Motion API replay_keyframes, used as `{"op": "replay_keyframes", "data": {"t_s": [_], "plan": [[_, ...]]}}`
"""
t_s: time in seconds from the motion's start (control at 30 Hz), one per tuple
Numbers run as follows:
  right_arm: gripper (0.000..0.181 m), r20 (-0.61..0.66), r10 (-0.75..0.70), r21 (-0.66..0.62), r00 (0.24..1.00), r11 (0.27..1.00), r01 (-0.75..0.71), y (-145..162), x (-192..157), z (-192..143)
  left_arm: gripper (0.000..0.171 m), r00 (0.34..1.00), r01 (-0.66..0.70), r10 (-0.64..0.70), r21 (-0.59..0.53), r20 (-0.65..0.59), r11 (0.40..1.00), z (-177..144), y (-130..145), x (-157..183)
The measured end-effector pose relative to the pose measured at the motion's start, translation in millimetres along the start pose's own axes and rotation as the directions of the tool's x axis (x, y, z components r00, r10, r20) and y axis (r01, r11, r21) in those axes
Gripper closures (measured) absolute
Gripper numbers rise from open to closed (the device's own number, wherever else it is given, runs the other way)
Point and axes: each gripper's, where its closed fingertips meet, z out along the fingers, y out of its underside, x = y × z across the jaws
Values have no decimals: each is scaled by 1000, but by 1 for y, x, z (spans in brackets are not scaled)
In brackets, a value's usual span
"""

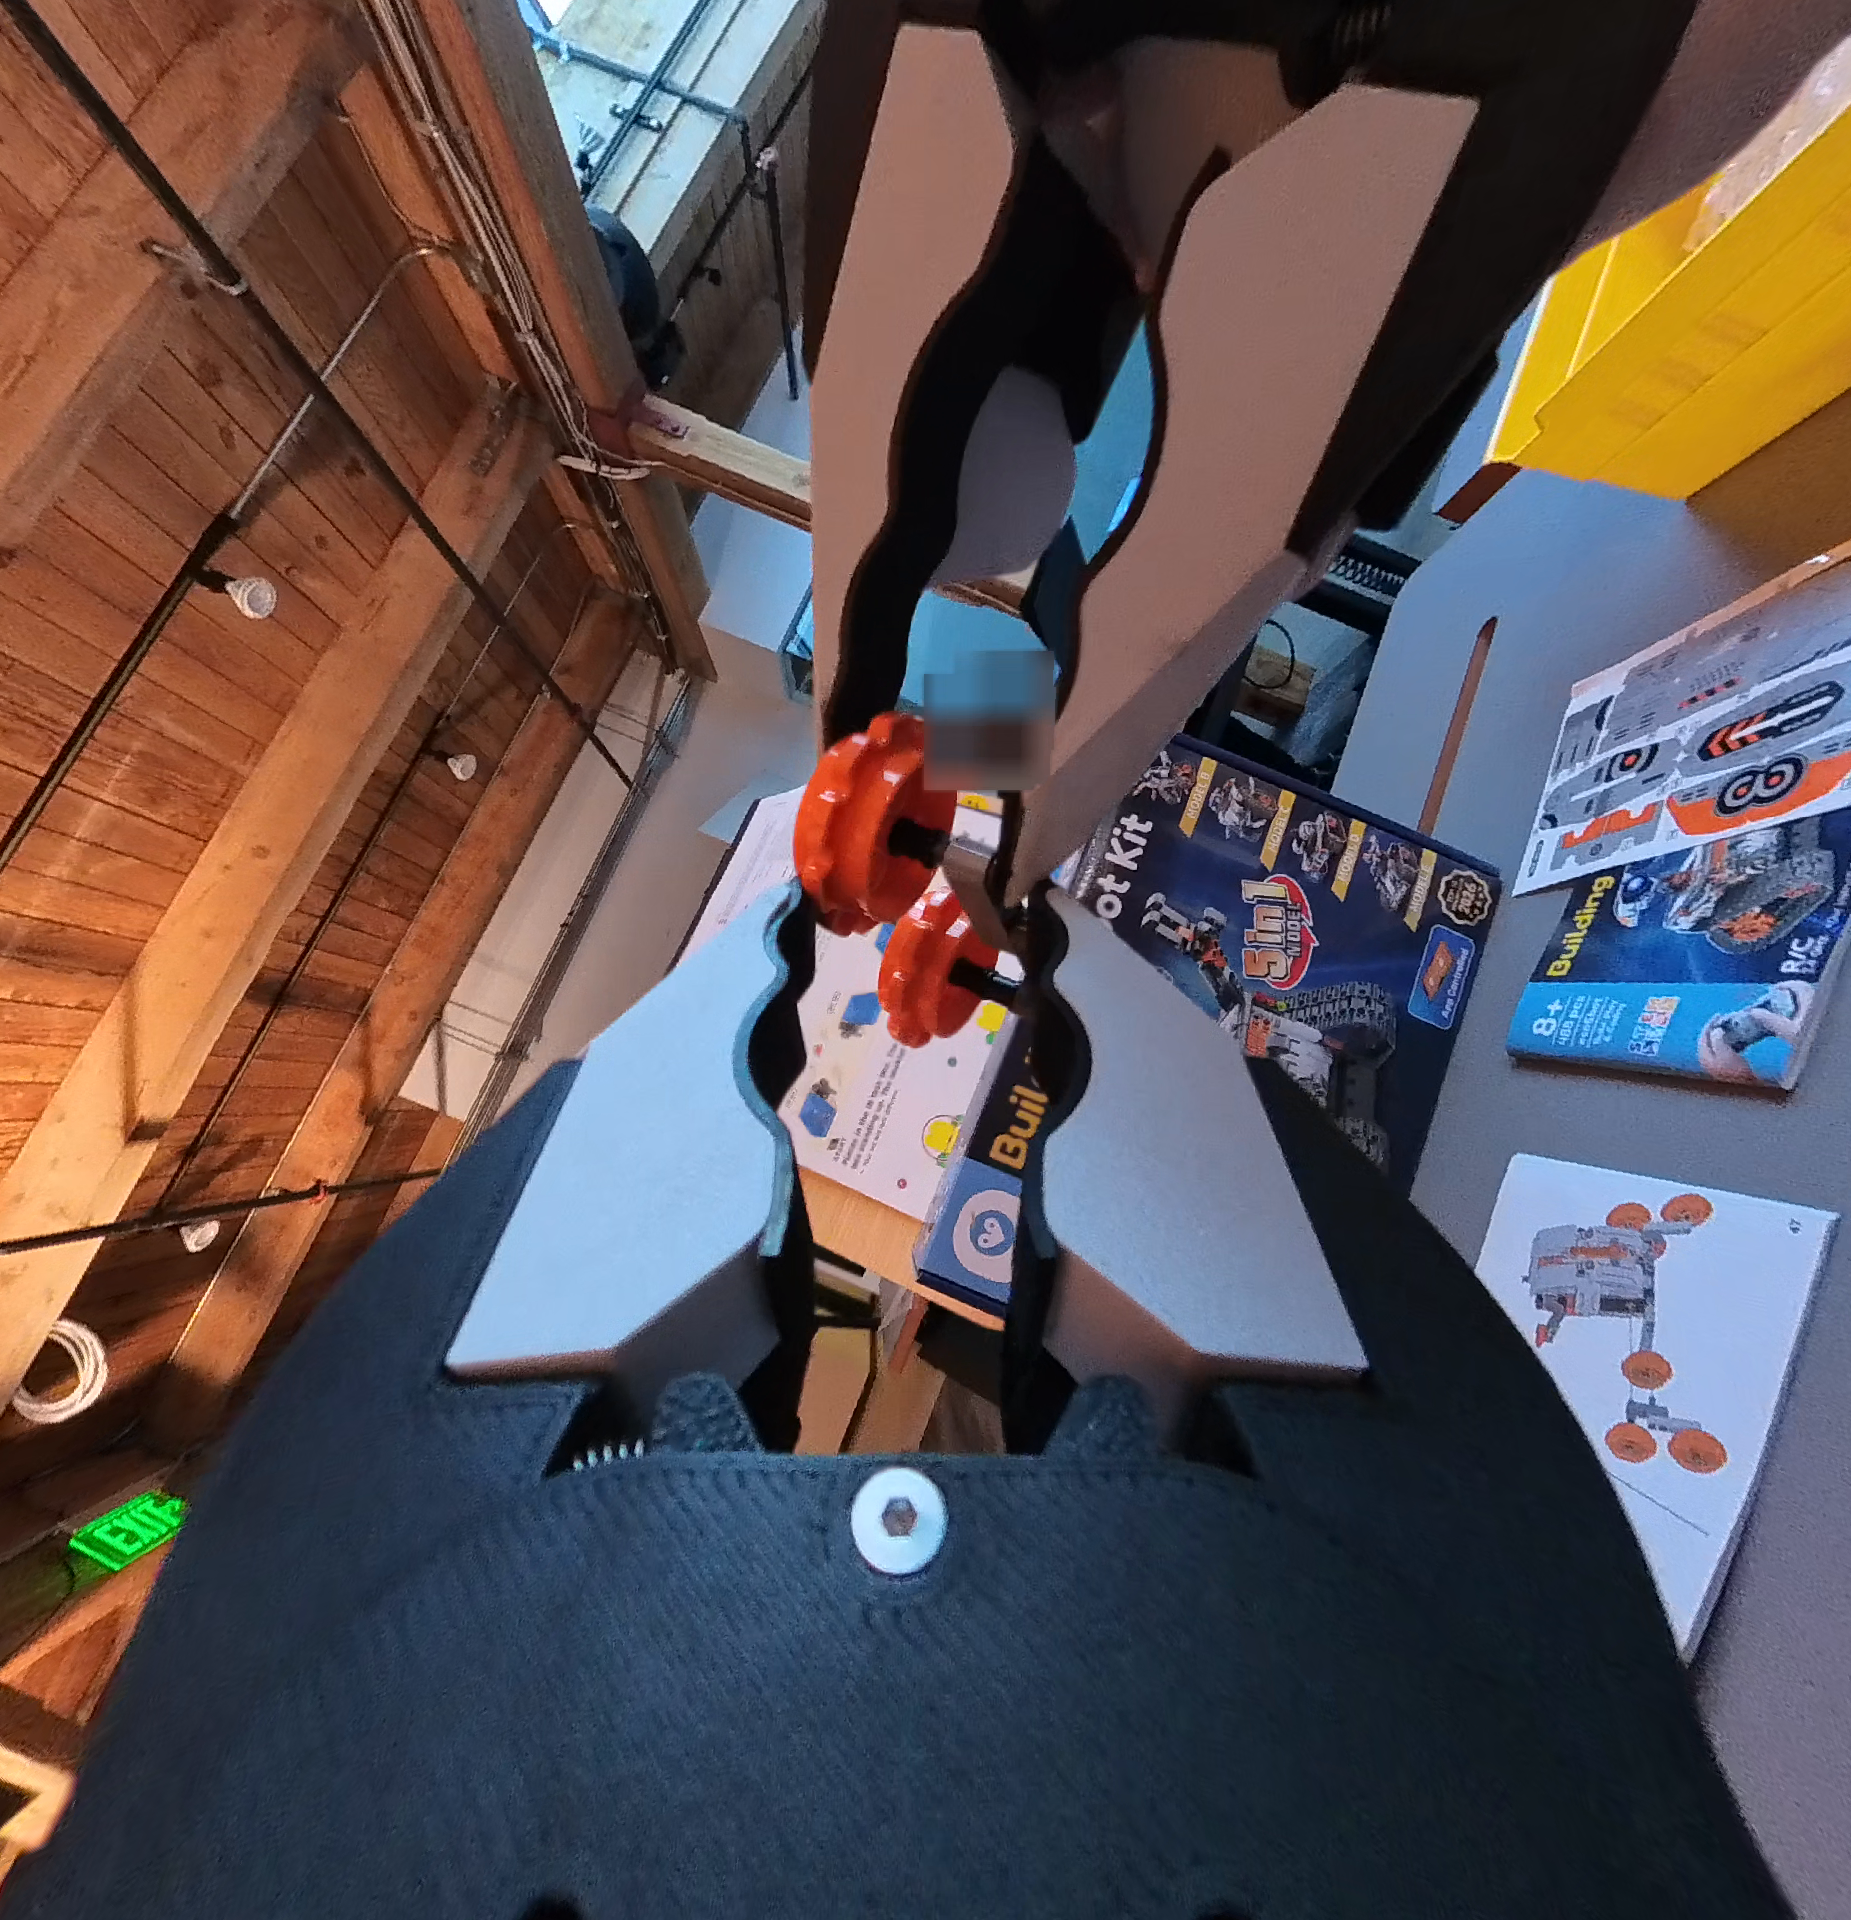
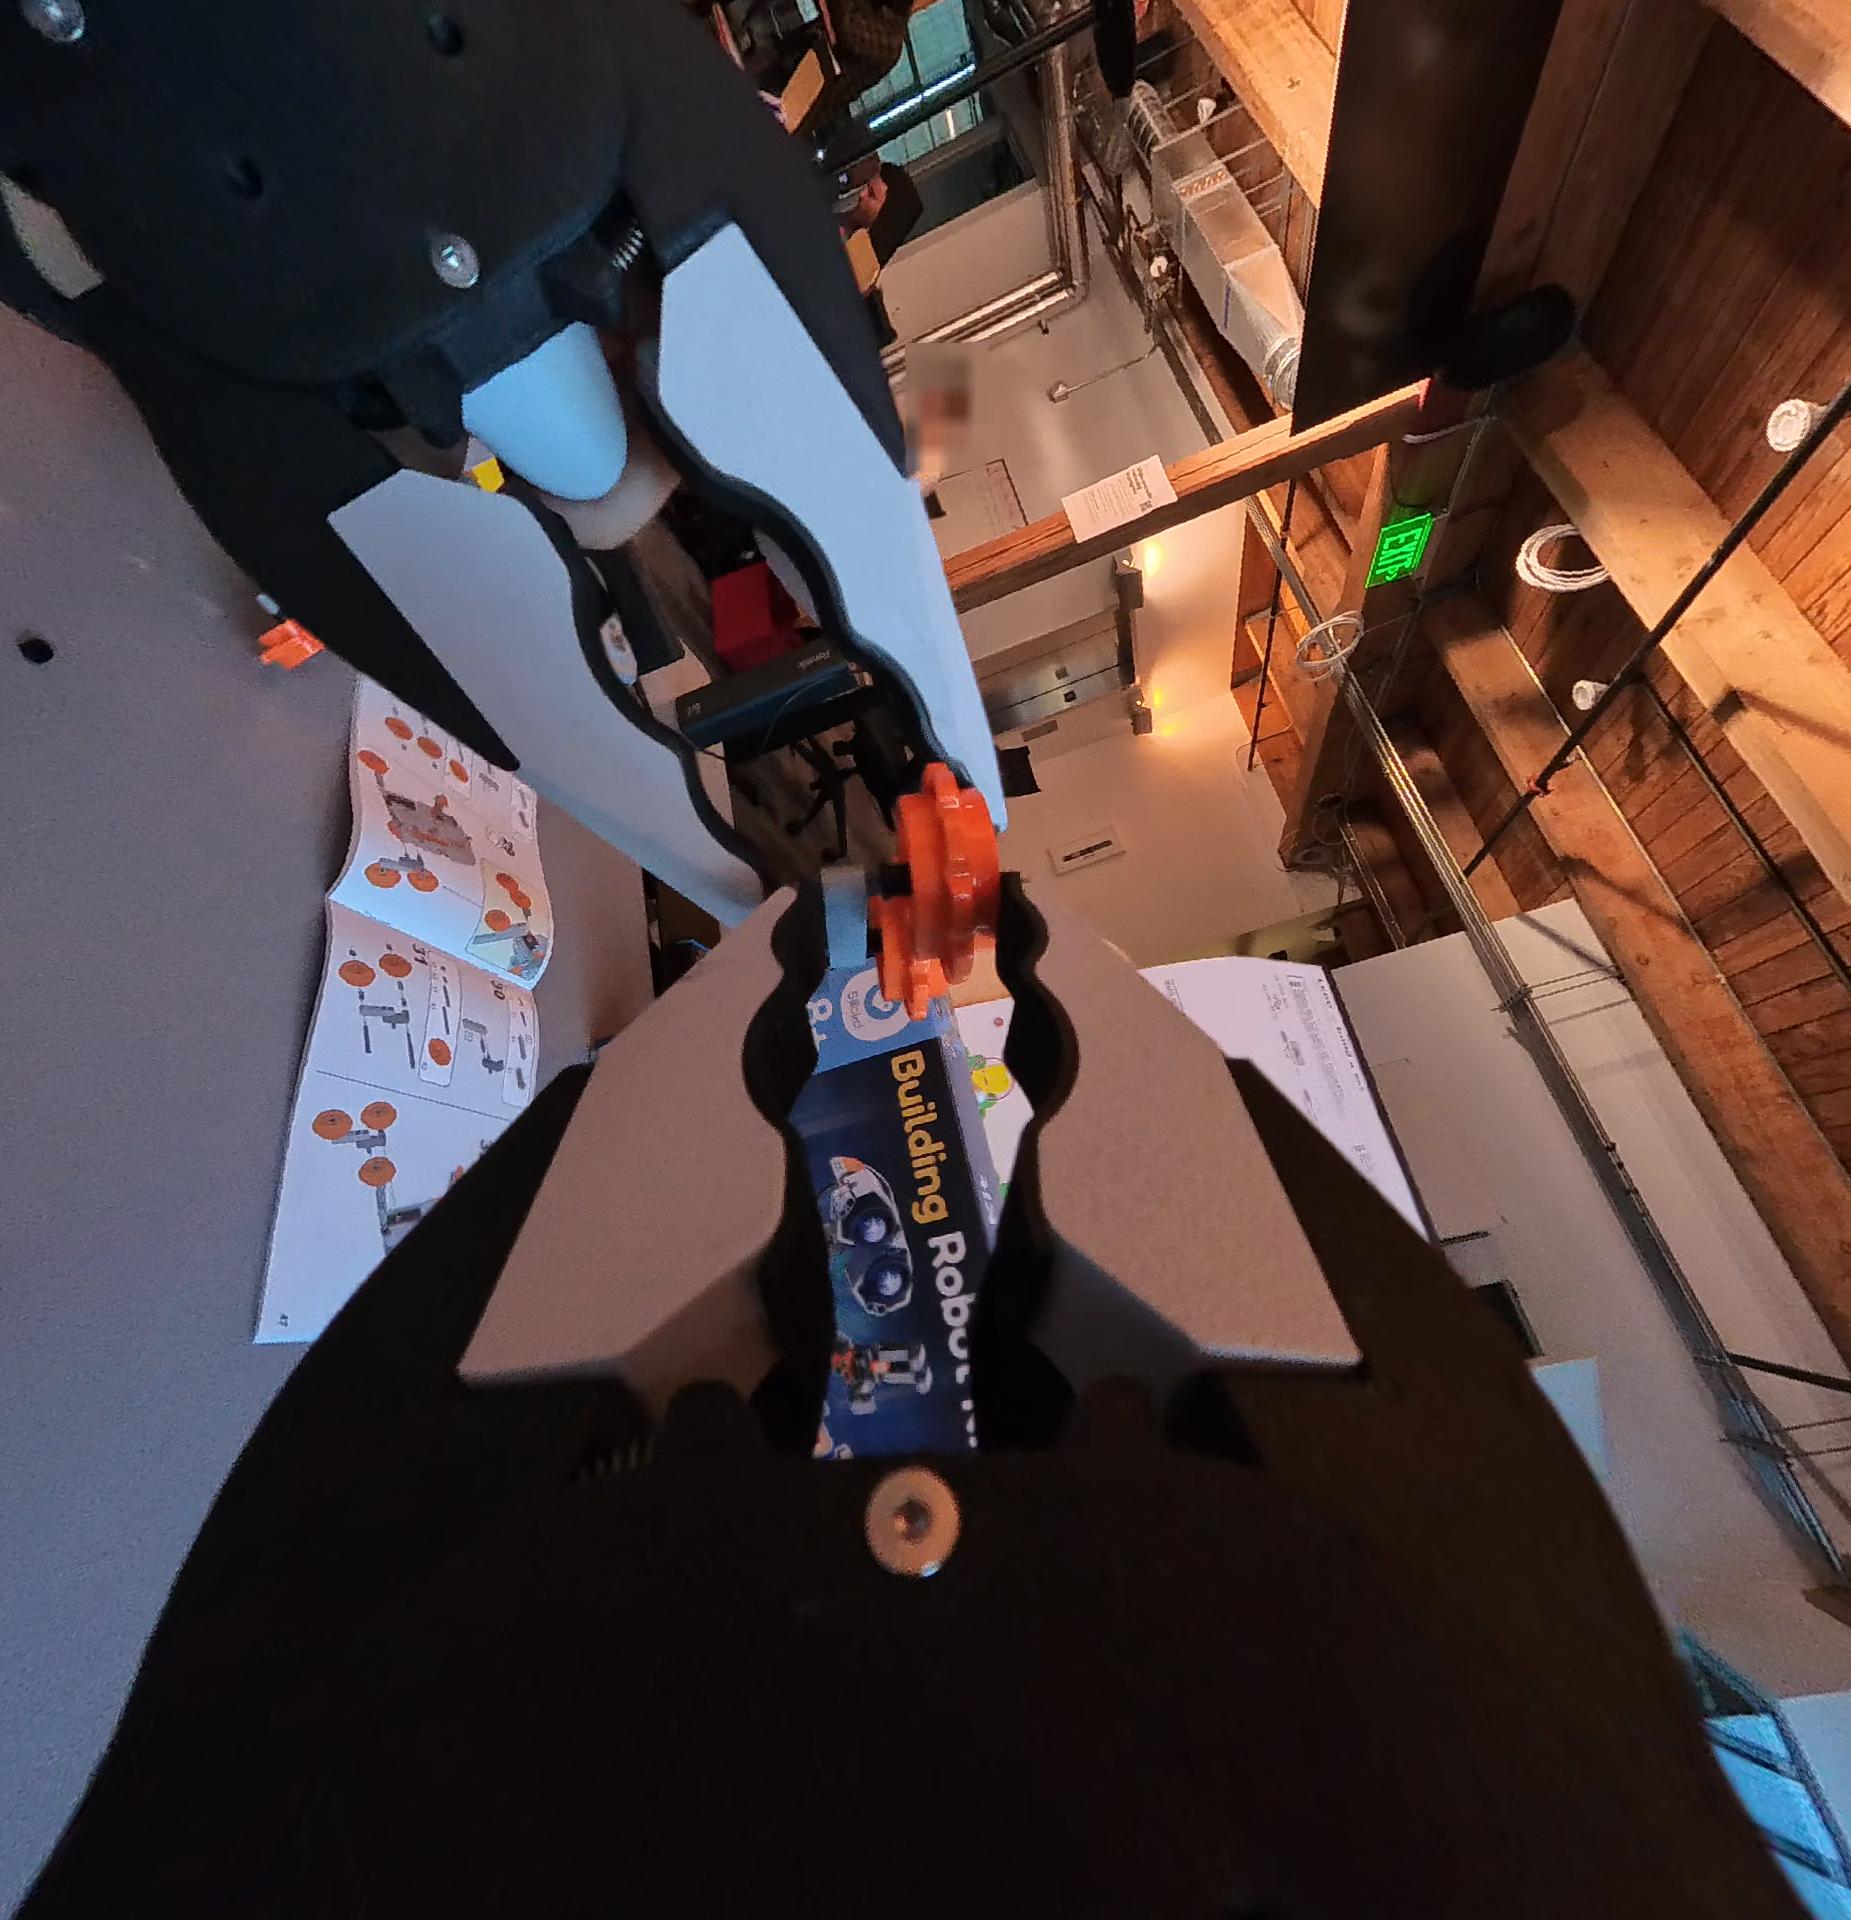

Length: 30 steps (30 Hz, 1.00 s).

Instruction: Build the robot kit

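Observation:
A small assembly of two orange wheels on black axles and a grey beam hangs in the air between my two grippers, which face each other tip to tip. My right gripper is shut on it, one finger against a wheel and the other against the beam. It enters the left wrist view from above. My left gripper is narrowed around the lower wheel, its right finger against the beam end. Contact on its left finger is unclear.
Below lie a dark blue kit box, a second box with a sticker sheet on it, and open instruction booklets on a grey table. A yellow bin stands at the back right. My two grippers' fingertips are within a few centimetres of each other.

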Motion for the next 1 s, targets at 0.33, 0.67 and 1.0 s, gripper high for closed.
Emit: {"op": "replay_keyframes", "data": {"t_s": [0.33, 0.67, 1.0], "plan": [[147, -20, 55, 1, 998, 998, -55, 8, 1, 8, 133, 1000, -13, 14, -44, 9, 999, 5, 11, 0], [148, -51, -37, -29, 998, 999, 36, 10, 1, 8, 133, 1000, -29, 29, -39, 2, 999, 6, 13, 0], [148, -16, -224, -22, 974, 974, 224, 6, -11, 5, 126, 996, -56, 58, 45, -62, 997, 6, 10, 12]]}}
